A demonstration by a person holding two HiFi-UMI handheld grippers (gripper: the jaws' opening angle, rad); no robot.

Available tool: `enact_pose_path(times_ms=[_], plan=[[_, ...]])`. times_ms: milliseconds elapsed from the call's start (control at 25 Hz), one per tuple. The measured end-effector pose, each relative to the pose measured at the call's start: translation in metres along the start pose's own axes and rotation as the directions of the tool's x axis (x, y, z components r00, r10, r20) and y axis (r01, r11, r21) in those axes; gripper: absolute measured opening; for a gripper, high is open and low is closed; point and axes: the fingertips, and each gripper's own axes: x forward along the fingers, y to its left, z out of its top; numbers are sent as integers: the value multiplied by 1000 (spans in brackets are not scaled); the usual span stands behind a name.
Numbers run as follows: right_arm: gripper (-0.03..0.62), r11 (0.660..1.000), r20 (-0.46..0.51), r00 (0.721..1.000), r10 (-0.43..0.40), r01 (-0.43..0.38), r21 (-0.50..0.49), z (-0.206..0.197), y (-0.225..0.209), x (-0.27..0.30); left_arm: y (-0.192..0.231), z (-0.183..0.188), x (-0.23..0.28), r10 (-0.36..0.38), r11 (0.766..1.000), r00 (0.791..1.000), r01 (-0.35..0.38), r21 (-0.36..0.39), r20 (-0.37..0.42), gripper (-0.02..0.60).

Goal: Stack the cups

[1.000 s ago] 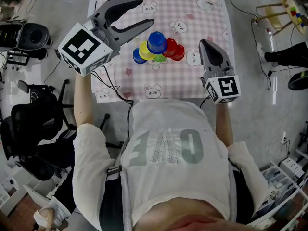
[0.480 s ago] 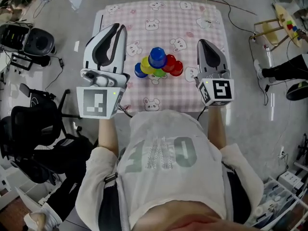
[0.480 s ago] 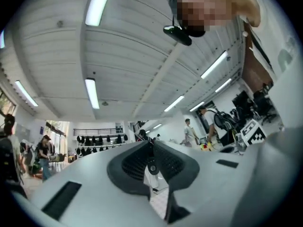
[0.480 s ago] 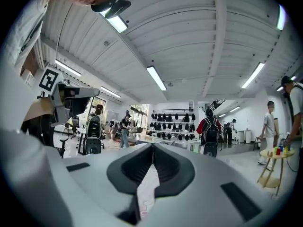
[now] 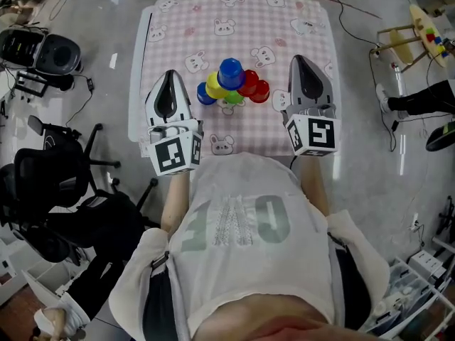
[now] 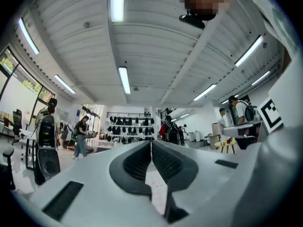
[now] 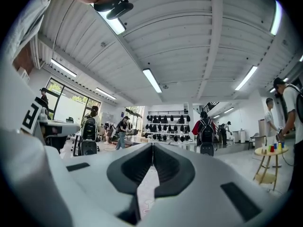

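A cluster of coloured cups (image 5: 232,86) stands in the middle of the pink checked table (image 5: 234,20): a blue cup (image 5: 230,72) rests on top of yellow (image 5: 214,87), red (image 5: 249,82) and green ones. My left gripper (image 5: 171,74) lies level just left of the cluster, apart from it. Its jaws have just been closing and are shut with nothing between them (image 6: 151,143). My right gripper (image 5: 298,60) hovers right of the cups, shut and empty (image 7: 153,145). Neither gripper view shows the cups.
Black office chairs (image 5: 50,183) and a black speaker (image 5: 43,52) stand left of the table. A small wooden stool (image 5: 405,38) and a person's feet are at the right. Cables run over the floor. People walk far off in both gripper views.
My left gripper came down from high at the upper left, turned level beside the cups, and its jaws went from wide open to shut. The right gripper barely shifted.
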Motion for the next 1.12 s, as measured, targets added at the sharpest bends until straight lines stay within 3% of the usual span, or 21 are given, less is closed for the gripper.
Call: enact_pose_path(times_ms=[200,1120], plan=[[28,1000,-40,999,19,-19,17,-17,16,-9,-7,-48,-13,5,1000,993,-6,-10,-120,31],[28,997,-50,996,72,-73,-9,-18,28,-15,-8,-45,-13,-39,999,992,37,-25,-116,31]])
